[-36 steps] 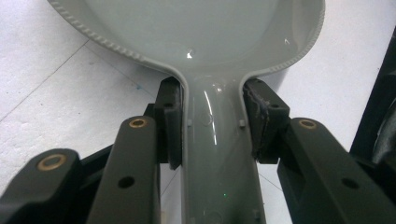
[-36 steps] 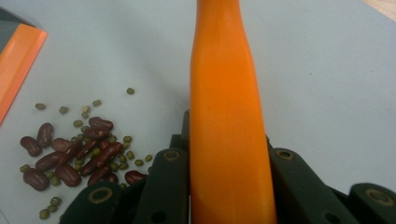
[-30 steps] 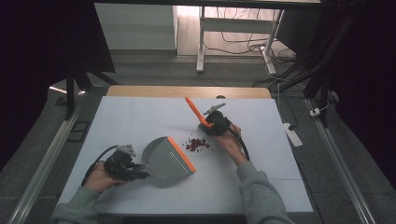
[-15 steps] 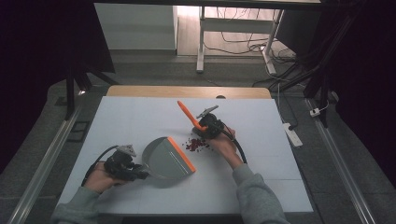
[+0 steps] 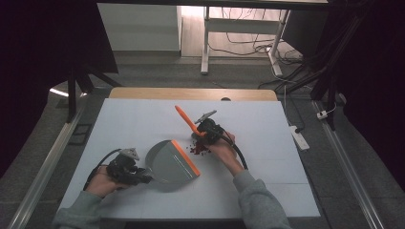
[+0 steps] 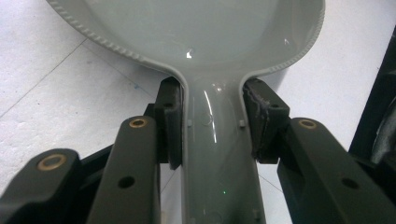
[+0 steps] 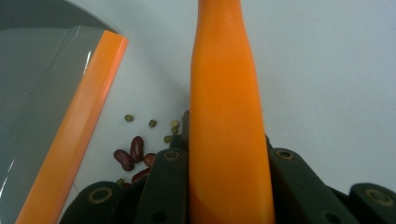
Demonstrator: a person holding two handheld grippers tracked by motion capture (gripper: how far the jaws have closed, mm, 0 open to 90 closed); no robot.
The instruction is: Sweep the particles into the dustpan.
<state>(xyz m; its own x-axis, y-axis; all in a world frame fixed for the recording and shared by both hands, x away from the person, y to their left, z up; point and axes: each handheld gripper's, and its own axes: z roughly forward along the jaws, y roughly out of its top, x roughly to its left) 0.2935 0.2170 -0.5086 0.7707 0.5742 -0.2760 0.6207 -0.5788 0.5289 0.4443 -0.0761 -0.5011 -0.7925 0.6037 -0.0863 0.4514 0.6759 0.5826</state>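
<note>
On the white surface point(image 5: 143, 119), the grey plastic dustpan with an orange rubber lip point(image 5: 172, 160) lies flat near the front edge; the left tool point(image 6: 212, 116) is clamped on its grey handle, pads pressing both sides; just beside the lip sits a small heap of dark red and green beans point(image 5: 198, 149); the right tool point(image 5: 208, 130) grips the orange plastic brush handle point(image 7: 226, 107), which slants up and away above the beans.
</note>
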